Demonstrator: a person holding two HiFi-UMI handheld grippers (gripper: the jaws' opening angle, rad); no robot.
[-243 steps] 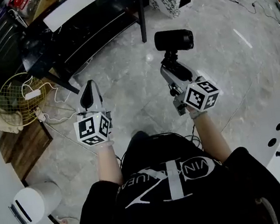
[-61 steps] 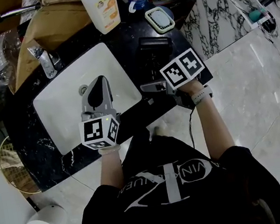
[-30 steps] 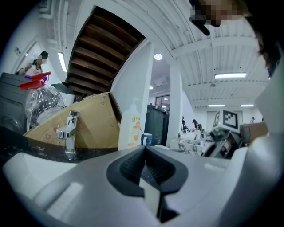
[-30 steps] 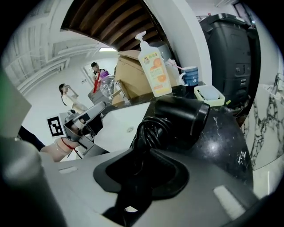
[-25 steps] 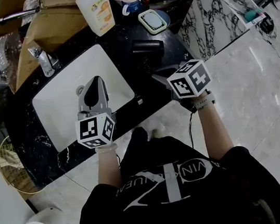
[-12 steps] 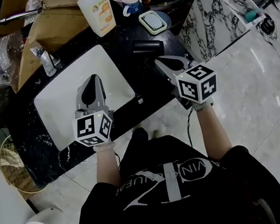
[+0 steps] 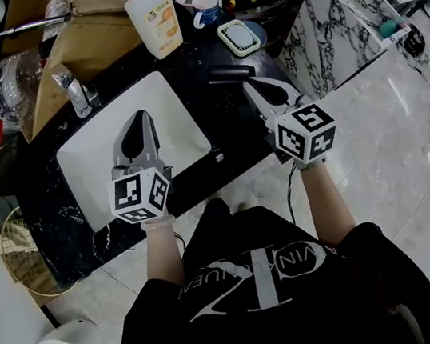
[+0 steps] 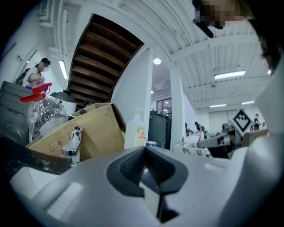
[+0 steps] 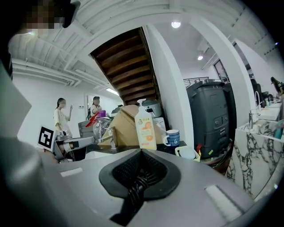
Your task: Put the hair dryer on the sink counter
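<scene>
I count one black hair dryer [image 7: 225, 74], lying on the dark counter [image 7: 232, 128] just right of the white rectangular sink [image 7: 91, 158]. Of two, the left hand-held gripper [image 7: 144, 115] hangs over the sink, pressed together and empty. The right hand-held gripper [image 7: 252, 87], right of the sink, pinches a black twisted cord [image 9: 135, 188].

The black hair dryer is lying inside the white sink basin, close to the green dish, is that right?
Not quite: the hair dryer lies on the black counter beside the sink basin, not inside it. It is close to the green dish, as the head view shows.
</scene>
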